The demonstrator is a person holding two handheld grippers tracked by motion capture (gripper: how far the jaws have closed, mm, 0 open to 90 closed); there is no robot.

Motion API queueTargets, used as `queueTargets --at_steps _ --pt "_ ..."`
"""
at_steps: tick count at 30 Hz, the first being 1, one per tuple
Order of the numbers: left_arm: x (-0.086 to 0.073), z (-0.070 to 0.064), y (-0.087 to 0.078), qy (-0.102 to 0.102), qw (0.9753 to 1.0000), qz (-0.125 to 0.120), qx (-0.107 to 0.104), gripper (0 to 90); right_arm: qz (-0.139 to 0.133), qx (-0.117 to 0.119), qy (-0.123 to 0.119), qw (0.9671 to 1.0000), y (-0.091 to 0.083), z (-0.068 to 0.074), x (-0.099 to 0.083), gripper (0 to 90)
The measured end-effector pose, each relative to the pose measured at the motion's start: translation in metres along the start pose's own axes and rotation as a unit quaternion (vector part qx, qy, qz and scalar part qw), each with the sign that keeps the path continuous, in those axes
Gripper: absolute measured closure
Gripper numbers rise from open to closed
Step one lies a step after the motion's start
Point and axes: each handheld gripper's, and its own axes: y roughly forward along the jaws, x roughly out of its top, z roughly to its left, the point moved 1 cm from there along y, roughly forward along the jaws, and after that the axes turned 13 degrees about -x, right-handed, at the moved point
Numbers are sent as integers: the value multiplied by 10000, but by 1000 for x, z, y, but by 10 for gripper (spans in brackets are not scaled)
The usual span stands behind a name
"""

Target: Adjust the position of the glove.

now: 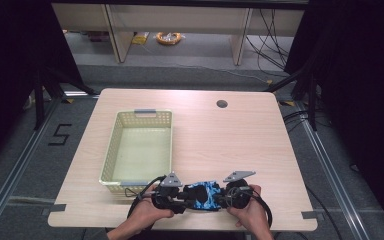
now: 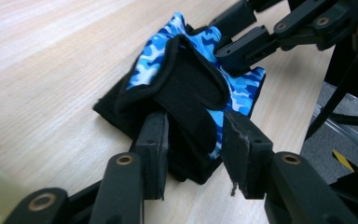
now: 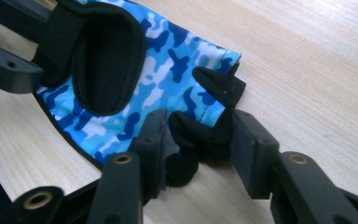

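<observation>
Pale yellow perforated plastic basket point(image 1: 114, 150) with grey handles stands on light wooden desk point(image 1: 230, 145), left of centre; round cable hole point(image 1: 222, 104) at far edge.

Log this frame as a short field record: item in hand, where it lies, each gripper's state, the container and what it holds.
item: blue camouflage glove with black strap and trim
place: flat on the table, near its front edge, right of the basket
left gripper: jaws around the glove's black strap end
right gripper: jaws around the glove's black finger end
container: cream basket, nothing inside
lifted: no, the glove rests on the wood
</observation>
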Motion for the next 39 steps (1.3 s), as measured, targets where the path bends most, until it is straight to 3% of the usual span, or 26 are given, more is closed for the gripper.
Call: queueTargets --at_steps 3,4,5,7,8,10,16,17,18,22,31,34,39 --pt "-1 1 -10 -99 9999 -114 41 572 -63 93 -8 9999 1 -2 -1 682" --pt "-2 2 -14 -125 9998 -139 53 557 -108 174 110 9997 2 -1 -2 702" --pt "-3 3 -17 -191 9996 -182 70 553 -18 211 104 9997 1 -2 -2 715" --pt "-6 7 -24 -185 9996 -179 152 551 -15 263 154 9995 1 -2 -2 740" --pt "-9 9 -26 -304 9992 -210 147 551 -6 276 168 9995 1 -2 -2 752" --pt "-12 12 -28 -343 9991 -212 137 556 -75 295 243 9992 2 -1 -3 765" --pt "-15 13 -20 -521 9986 -123 26 554 -118 343 353 9987 2 -1 -5 775" --pt "-16 12 -18 -576 9983 -98 30 554 -134 349 366 9986 3 -1 -5 775" --pt "-16 13 -15 -660 9978 -85 -1 558 -121 391 232 9989 2 -4 -5 775" --pt "-16 17 -9 -914 9957 -99 -103 573 -207 404 273 9986 4 -3 -6 774" --pt "-10 18 3 -881 9959 -64 -188 634 -187 399 338 9985 3 -2 -6 770" --pt "-9 16 5 -795 9968 -53 -62 636 -187 402 336 9985 3 -2 -6 769" --pt "-12 14 7 -877 9959 -209 -46 714 -189 399 304 9986 3 -2 -6 769"
